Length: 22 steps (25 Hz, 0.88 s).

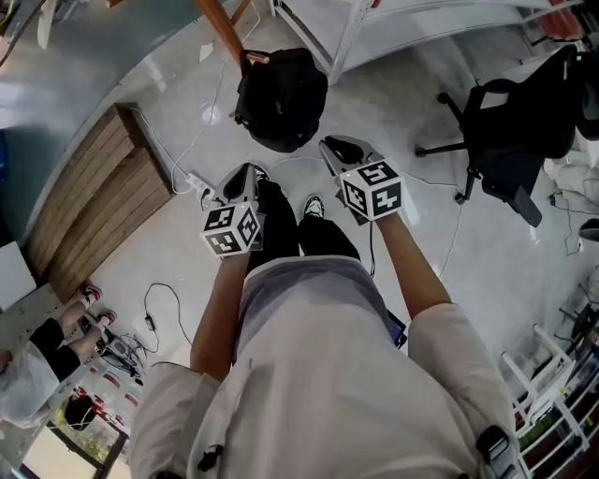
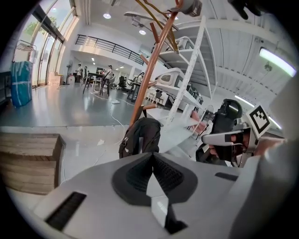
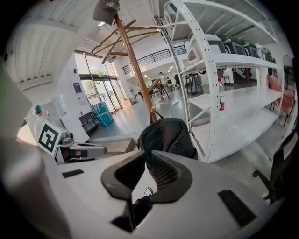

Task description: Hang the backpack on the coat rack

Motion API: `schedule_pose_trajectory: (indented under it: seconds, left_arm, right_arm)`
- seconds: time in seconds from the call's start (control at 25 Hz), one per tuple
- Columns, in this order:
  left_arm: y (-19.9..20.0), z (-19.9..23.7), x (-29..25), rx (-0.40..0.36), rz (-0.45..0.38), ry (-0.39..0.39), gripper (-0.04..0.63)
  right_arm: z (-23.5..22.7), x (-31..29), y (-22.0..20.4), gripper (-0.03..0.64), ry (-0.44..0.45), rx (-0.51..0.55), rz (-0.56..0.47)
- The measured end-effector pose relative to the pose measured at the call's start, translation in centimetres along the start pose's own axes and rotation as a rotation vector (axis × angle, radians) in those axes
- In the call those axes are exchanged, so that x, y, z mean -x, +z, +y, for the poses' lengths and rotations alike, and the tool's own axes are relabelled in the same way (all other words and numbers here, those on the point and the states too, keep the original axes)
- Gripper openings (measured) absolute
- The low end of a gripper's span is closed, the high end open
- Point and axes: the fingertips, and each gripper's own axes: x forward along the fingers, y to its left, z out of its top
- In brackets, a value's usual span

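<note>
The black backpack [image 1: 281, 98] lies slumped on the floor at the foot of the wooden coat rack [image 1: 223, 28]. Both grippers hang in the air in front of the person's legs, short of the bag and not touching it. My left gripper [image 1: 249, 171] is shut with nothing in it. My right gripper [image 1: 329, 144] is shut too and holds nothing. In the left gripper view the backpack [image 2: 140, 137] shows past the closed left gripper [image 2: 152, 156], under the rack's pole [image 2: 149, 70]. The right gripper view shows the backpack [image 3: 170, 135] just beyond the right gripper [image 3: 146, 156], with the rack's hooks [image 3: 133, 65] high above.
A white shelf unit [image 1: 374, 28] stands right behind the rack. A black office chair [image 1: 510, 131] is at the right and a low wooden platform [image 1: 94, 206] at the left. A power strip with cables [image 1: 192, 182] lies on the floor near the left gripper. A person [image 1: 37, 355] sits at the lower left.
</note>
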Motion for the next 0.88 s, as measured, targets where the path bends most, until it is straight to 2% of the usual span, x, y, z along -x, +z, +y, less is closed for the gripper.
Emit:
schedule_pose_trajectory:
  seconds: [0.32,0.76,0.88]
  left_arm:
    - [1.8,-1.6,2.5,0.035,-0.048,-0.023,0.008]
    - [4.3,-5.9,5.0,-0.046,-0.073,-0.123,0.009]
    - [5.5,-6.7,6.0,-0.061,-0.122,-0.136,0.009]
  right_arm:
    - [0.6,4.0,1.8,0.043,-0.008,0.026,-0.029]
    - [2.7,7.9,3.6,0.043,-0.01,0.078,-0.037]
    - [3.1,8.7,4.1,0.043,-0.009,0.073,-0.045]
